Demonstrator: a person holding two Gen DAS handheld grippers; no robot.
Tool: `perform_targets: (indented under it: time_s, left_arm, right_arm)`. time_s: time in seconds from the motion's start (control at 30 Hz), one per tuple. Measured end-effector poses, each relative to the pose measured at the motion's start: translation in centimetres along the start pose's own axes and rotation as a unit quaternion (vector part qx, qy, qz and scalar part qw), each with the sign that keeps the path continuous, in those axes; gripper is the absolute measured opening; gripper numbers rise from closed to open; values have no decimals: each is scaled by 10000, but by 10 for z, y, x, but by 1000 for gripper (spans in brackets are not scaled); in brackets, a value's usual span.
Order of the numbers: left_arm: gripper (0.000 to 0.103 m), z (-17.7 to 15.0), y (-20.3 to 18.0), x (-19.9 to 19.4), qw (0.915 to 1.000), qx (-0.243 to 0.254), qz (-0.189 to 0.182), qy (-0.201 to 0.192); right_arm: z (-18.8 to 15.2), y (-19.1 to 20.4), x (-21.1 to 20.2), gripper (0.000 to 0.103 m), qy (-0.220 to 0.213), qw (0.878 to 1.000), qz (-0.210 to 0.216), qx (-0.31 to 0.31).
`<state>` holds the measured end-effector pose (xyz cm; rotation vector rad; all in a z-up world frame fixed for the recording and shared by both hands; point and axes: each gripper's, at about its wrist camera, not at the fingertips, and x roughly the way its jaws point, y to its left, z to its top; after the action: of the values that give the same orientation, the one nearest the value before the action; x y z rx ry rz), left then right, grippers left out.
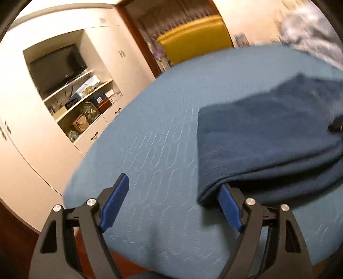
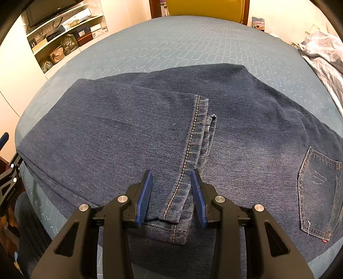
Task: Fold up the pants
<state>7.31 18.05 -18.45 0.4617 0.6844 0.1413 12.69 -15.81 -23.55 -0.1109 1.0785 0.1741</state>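
Observation:
Dark blue jeans (image 2: 120, 133) lie folded on the blue quilted bed cover (image 2: 171, 49), with the stitched leg hem (image 2: 193, 137) laid over the seat part and a back pocket (image 2: 317, 193) at the right. My right gripper (image 2: 171, 173) points down at the near end of that hem, which lies flat between its jaws; both blue pads stand a little off the cloth. In the left wrist view my left gripper (image 1: 173, 184) is wide open at the folded left edge of the jeans (image 1: 268, 137). Its right fingertip (image 1: 227, 199) is tucked under that fold, and nothing lies between the pads.
The bed cover (image 1: 150, 137) ends near the left gripper, with a white wardrobe, TV (image 1: 57, 66) and cluttered shelves (image 1: 85, 111) beyond. A yellow chair back (image 2: 203, 8) stands at the far side. A crumpled pale garment (image 2: 323, 55) lies at the bed's right edge.

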Motion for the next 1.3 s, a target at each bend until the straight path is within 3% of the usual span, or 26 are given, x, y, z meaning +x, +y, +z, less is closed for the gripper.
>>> perform_targets:
  time_s: [0.07,0.1,0.13,0.3,0.37,0.4,0.5,0.73,0.77,0.8,0.83,0.9,0.97,1.0,1.03,1.1,1.17,1.2,1.27,1.3]
  left_arm:
    - [85,-12,-16,12,9953,917,239,215]
    - [85,-20,-29,13,9888,1416,455,117]
    - [85,-22,-35,12,9858,1571,593,-12]
    - [83,-4,-27,11,9905,1308,424,11]
    - [84,-14,-30,20,9869,1569,334,192]
    - [85,-18,-29,22,9859,1643,293,91]
    - [87,-17,-25,25,9870,1591,200,135]
    - [85,-24,28,-28,9900,1185,-769,-60]
    - [77,-16,37,-36,9908,971,-927,-145]
    - [58,-5,42,-39,9899,763,-1174,-221]
    - [50,9,46,-39,9872,535,-1473,-284]
    - [28,43,45,-21,9730,-214,-2283,-276]
    - [26,73,27,11,9541,-610,-2932,-65]
    - [26,88,10,31,9512,-656,-3010,146]
    - [24,99,-6,49,9539,-571,-2930,319]
    - [23,116,-40,86,9462,-401,-3114,777]
    - [23,125,-57,123,9525,-245,-2831,1094]
    - [23,131,-54,130,9514,-361,-2867,1067]
    - [30,142,-44,131,9625,-599,-2448,1001]
    - [30,143,-39,128,9633,-748,-2374,1007]
  right_arm:
    - [0,-4,0,36,8,10000,30,14]
    - [0,-5,1,36,4,10000,46,27]
    - [-1,-6,1,36,0,10000,42,25]
    - [-2,-6,0,36,-15,10000,15,22]
    - [-2,-6,0,36,-9,10000,25,37]
    - [-1,-7,0,36,-8,10000,33,47]
    - [-2,-7,1,36,-40,10000,34,63]
    - [-5,-8,0,36,-67,10000,18,56]
    - [-6,-8,-1,36,-85,9999,-4,55]
    - [-7,-6,-1,36,-101,9999,-37,45]
    - [-8,-4,-1,37,-132,9999,-103,12]
    - [-9,0,-2,37,-162,9998,-151,17]
    - [-10,-1,-3,37,-185,9997,-144,60]
    - [-10,-2,-3,38,-188,9997,-140,85]
    - [-11,-2,-3,38,-188,9997,-152,92]
    - [-11,-1,-2,38,-192,9996,-196,79]
    - [-12,0,-2,38,-203,9996,-199,86]
    - [-11,1,-2,38,-211,9995,-196,90]
    - [-12,4,-2,38,-209,9995,-218,86]
    - [-12,5,-2,38,-209,9995,-219,96]
